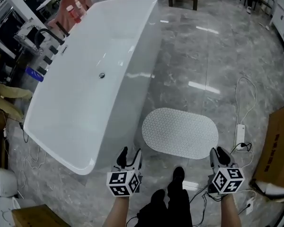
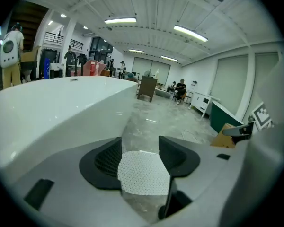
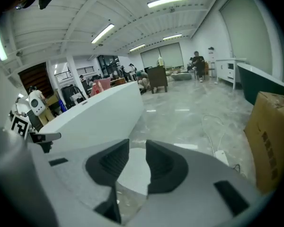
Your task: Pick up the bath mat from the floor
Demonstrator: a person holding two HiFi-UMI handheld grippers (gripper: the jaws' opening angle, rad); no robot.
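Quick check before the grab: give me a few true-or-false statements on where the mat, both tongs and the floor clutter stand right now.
1. The bath mat lies flat on the floor beside the bathtub. True.
2. The left tongs are clamped on the mat. False: their jaws stand apart with nothing in them, and the mat lies ahead of them.
3. The right tongs hold nothing. True: there is a gap between the jaws, and the mat shows beyond it.
4. The cardboard box sits on the mat. False: it stands on the floor at the far right, apart from the mat, with the power strip between them.
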